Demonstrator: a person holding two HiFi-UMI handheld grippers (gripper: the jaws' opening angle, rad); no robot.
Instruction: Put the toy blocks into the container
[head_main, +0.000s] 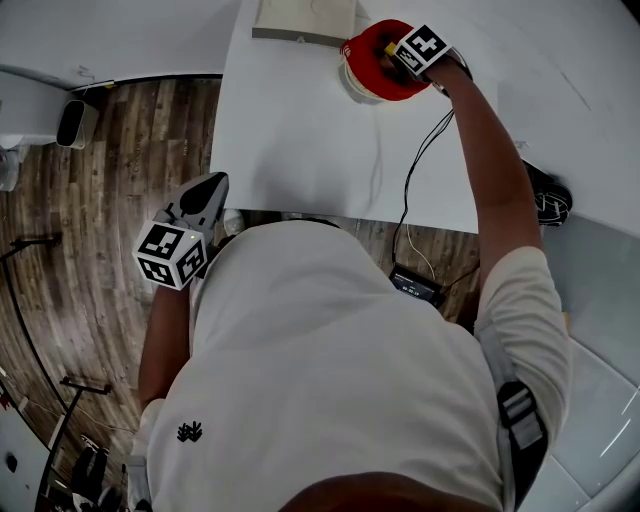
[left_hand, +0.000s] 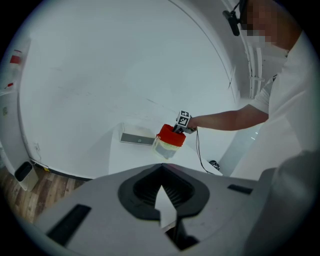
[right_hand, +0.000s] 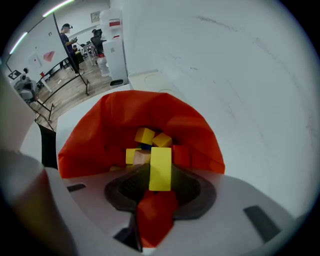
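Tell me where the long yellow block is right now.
In the right gripper view, the yellow block is gripped between the jaws of the right tool, over the open red container and the loose blocks already inside.

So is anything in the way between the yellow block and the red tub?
Nothing visible is in the way. The right hand-held gripper grips the yellow block straight over the open mouth of the red tub. No lid covers it. Only other blocks lie at the bottom, with room above them.
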